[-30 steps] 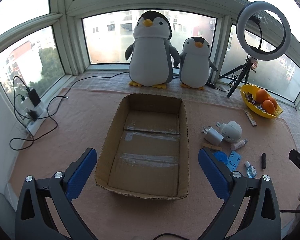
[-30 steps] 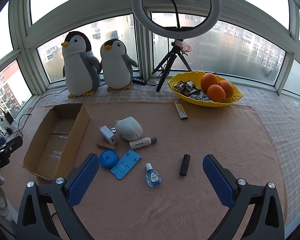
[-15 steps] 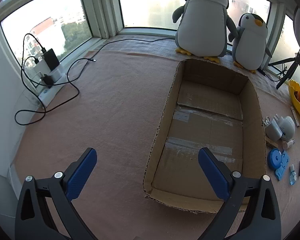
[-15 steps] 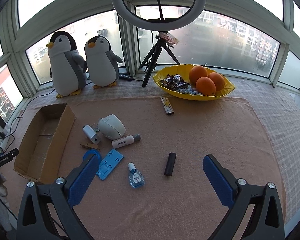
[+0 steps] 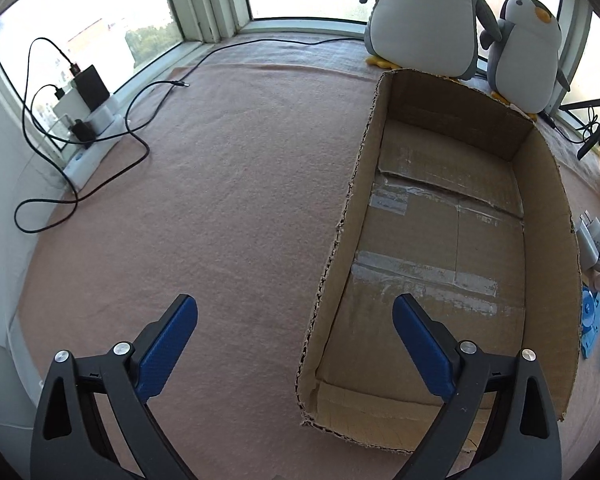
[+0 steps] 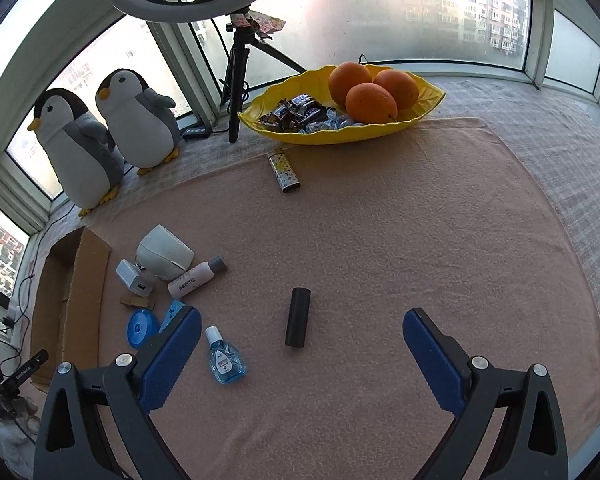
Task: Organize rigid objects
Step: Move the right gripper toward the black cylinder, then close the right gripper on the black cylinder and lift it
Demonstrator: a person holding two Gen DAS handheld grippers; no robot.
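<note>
A pink mat (image 6: 380, 220) covers the sill; on its left side lies an open cardboard box (image 5: 548, 208), nothing inside; the left gripper (image 5: 296, 320) hangs over the box's near left wall, jaws spread wide and holding nothing; beside the box's right wall sits a cluster: a white speaker (image 6: 165, 253), a charger (image 6: 130, 277), a white tube (image 6: 196, 277), a blue disc (image 6: 142, 327) and a dropper bottle (image 6: 224, 362); the right gripper (image 6: 302, 330) is likewise wide open and bare. The black cylinder (image 6: 298, 317) lies apart from the cluster, between the right gripper's fingers and just ahead of them, its long axis running nearly away from the camera, so the jaws already straddle it crosswise; the right hand is plainly nearer, and the likely move is a short drop onto it, then a carry left to the box.
</note>
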